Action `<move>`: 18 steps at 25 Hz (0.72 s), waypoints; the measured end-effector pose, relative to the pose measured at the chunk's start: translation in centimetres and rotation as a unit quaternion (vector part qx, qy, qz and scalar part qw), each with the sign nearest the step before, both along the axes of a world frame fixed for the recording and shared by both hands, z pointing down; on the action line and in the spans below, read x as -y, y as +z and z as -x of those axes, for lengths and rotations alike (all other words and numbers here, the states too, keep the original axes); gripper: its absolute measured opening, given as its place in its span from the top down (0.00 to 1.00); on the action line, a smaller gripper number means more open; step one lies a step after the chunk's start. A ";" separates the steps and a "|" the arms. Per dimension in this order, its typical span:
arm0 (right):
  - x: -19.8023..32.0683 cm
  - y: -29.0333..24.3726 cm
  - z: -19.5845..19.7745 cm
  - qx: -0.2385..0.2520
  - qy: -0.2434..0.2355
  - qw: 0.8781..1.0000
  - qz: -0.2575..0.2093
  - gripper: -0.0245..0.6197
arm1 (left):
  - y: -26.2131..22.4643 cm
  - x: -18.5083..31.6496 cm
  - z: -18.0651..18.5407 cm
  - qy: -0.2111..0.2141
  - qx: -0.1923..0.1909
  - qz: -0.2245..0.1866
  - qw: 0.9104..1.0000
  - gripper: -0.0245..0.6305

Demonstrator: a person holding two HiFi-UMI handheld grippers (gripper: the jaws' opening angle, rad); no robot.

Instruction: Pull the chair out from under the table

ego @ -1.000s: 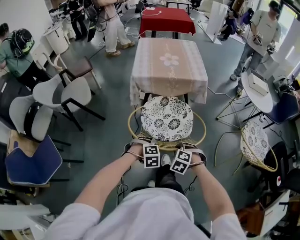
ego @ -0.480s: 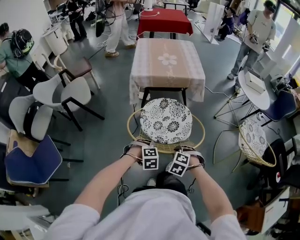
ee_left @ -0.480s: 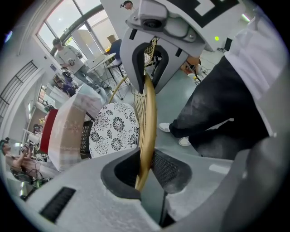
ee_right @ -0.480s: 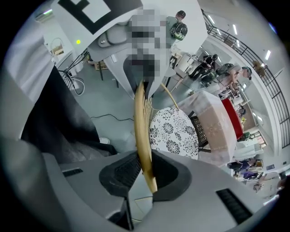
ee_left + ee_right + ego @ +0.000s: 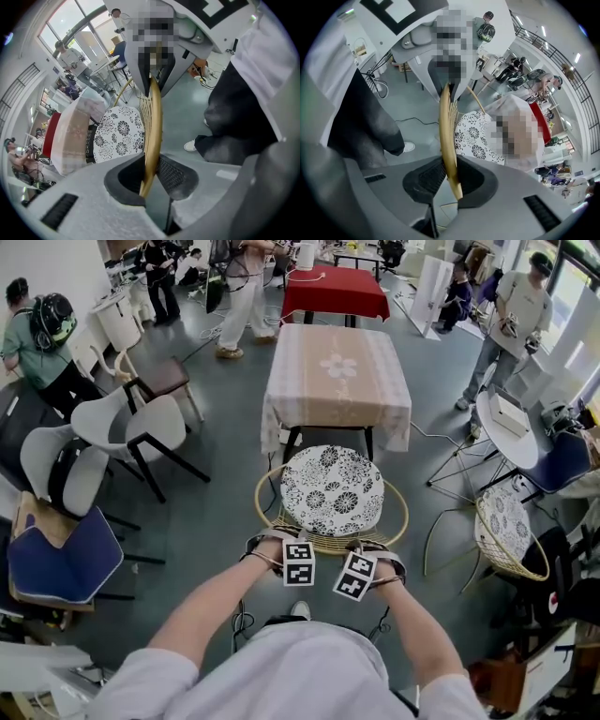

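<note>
Both the left tongs (image 5: pixel 149 176) and right tongs (image 5: pixel 451 174) clench the chair (image 5: pixel 325 539) rim near the table (image 5: pixel 337 371).

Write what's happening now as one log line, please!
left hand-held gripper: shut on chair rim | right hand-held gripper: shut on chair rim | chair: at table edge

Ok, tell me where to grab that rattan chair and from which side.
Take the rattan chair by its rim hoop, on the side away from the table, coming down from above. The hoop is a thin round bar that fits between jaws, and pulling there should draw it straight out. The left gripper and right gripper are shut on it there.
</note>
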State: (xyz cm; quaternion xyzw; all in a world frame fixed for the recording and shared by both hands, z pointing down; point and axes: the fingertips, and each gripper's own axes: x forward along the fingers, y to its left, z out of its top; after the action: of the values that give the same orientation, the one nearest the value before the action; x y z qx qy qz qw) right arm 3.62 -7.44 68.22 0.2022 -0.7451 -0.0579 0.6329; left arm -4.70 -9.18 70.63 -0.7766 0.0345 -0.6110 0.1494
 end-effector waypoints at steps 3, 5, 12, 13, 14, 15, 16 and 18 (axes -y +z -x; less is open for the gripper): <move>-0.3 0.0 0.0 -0.005 -0.006 1.000 0.004 0.87 | 0.0 -0.2 0.0 -0.002 0.003 0.002 1.000 0.85; -0.4 0.0 0.0 -0.004 -0.007 1.000 0.003 0.87 | 0.0 -0.4 0.1 -0.003 0.004 0.002 1.000 0.85; -0.3 -0.1 0.1 0.024 0.015 1.000 -0.006 0.86 | -0.1 -0.2 0.0 -0.025 -0.020 0.003 0.999 0.85; -0.3 -0.1 0.2 0.029 0.021 0.999 -0.006 0.86 | -0.1 -0.2 0.1 -0.029 -0.023 0.002 0.999 0.85; -0.3 -0.2 0.2 0.035 0.027 0.999 -0.006 0.86 | -0.1 -0.2 0.1 -0.034 -0.026 0.003 0.999 0.85; -0.3 -0.3 0.2 0.040 0.033 0.999 -0.005 0.86 | -0.1 -0.3 0.0 -0.039 -0.029 0.007 0.999 0.84; -0.3 -0.4 0.2 0.045 0.039 0.998 -0.004 0.85 | -0.2 -0.3 0.0 -0.048 -0.034 0.012 0.998 0.84; -0.3 -0.8 0.1 0.052 0.051 0.997 -0.003 0.84 | -0.5 -0.3 -0.1 -0.073 -0.050 0.027 0.996 0.81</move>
State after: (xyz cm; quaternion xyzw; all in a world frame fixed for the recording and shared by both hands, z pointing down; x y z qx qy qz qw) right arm 3.47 -7.16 67.46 0.2443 -0.7659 -0.0170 0.5945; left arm -4.59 -8.84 70.08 -0.8052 0.0819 -0.5816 0.0815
